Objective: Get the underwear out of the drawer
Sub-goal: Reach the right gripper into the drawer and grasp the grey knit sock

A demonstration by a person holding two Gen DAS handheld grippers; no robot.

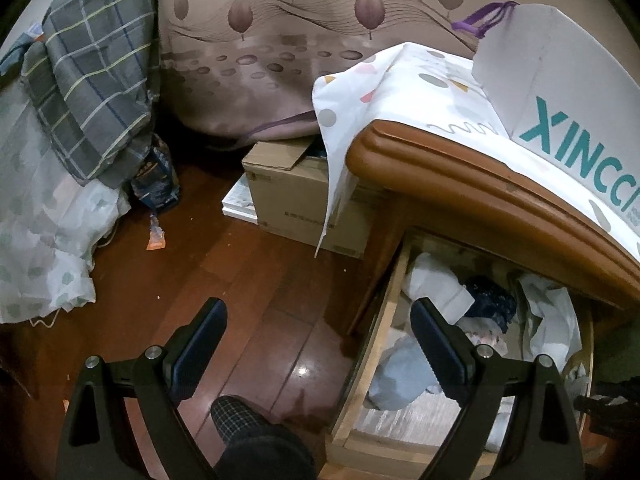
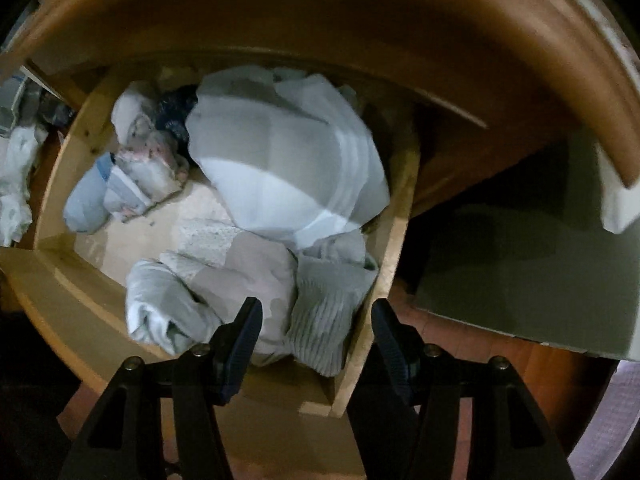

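Observation:
The wooden drawer (image 1: 382, 320) stands pulled out under the dresser's rounded brown top (image 1: 460, 184). Several soft garments lie in it: a big pale grey-white folded piece (image 2: 280, 152), a grey ribbed piece (image 2: 328, 312), a light blue roll (image 2: 86, 204) and dark blue lace (image 2: 176, 112). My right gripper (image 2: 316, 320) points down into the drawer's (image 2: 56, 184) near right corner. It is open above the ribbed piece, one finger outside the right wall, the pads pressing on nothing. My left gripper (image 1: 318, 316) is wide open and empty, straddling the floor and the drawer's left wall.
A cardboard box (image 1: 292, 192) sits on the dark wooden floor (image 1: 240, 280) beside the dresser. A spotted white cloth (image 1: 360, 92) and a white paper bag (image 1: 560, 92) lie on the dresser top. Plaid bedding (image 1: 92, 92) is at left. A person's checked foot (image 1: 240, 420) is below.

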